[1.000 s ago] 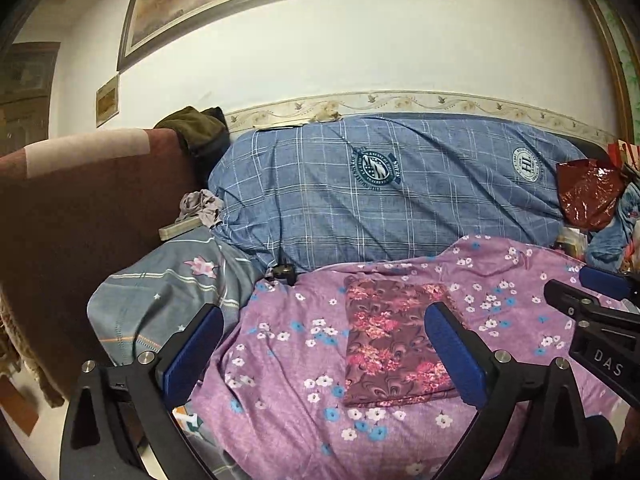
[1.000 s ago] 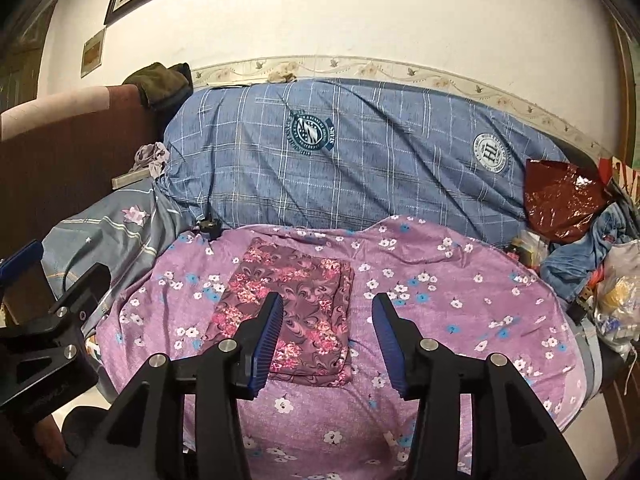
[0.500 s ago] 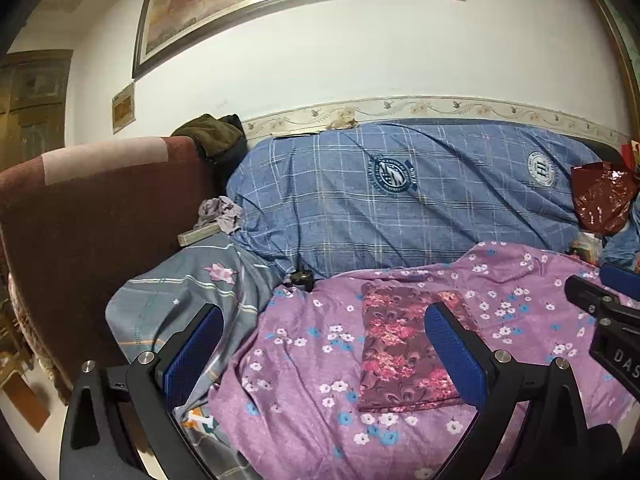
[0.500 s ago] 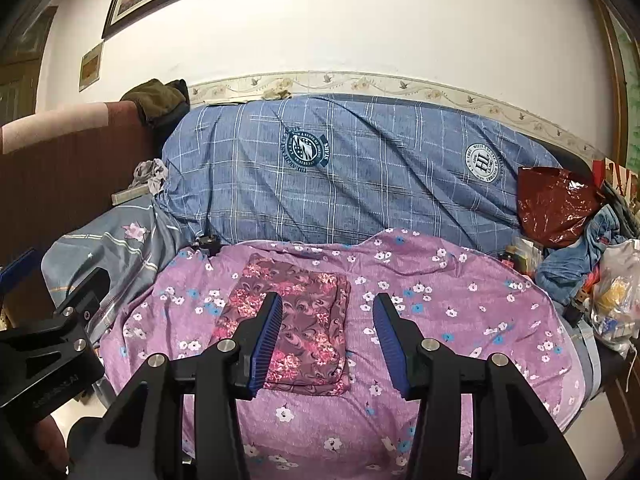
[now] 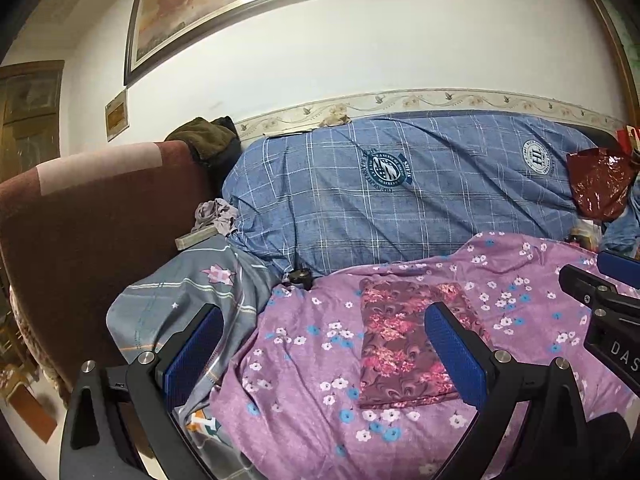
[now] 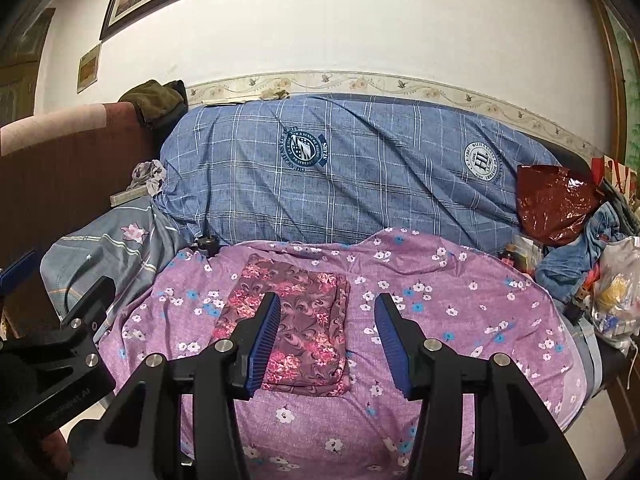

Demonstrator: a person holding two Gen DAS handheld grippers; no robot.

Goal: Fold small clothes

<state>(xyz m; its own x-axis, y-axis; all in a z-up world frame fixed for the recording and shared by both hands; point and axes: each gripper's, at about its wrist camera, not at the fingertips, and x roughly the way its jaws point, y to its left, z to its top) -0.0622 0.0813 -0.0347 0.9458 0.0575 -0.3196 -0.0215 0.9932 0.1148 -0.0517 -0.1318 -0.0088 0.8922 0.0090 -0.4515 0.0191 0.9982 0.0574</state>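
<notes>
Both my left tongs (image 5: pixel 320 356) and right tongs (image 6: pixel 326 340) spread, empty. Folded floral garment (image 6: pixel 304 320) on purple bedspread (image 6: pixel 460 312): light, limp; pinch the folded edge, all layers together.

A blue plaid quilt (image 6: pixel 360 176) lies behind the purple floral sheet (image 6: pixel 460 312), a dark red bag (image 6: pixel 552 204) beside it.

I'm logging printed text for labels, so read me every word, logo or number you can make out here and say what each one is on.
"DAS": white letters, cut off by the frame edge, on the right claw's black body, seen from the left wrist.
"HL": centre of the white round crest on the blue checked cover; its ring text is too small to read.
Dark round crest: lettering too blurred.
Left claw's body: faint print, unreadable.
</notes>
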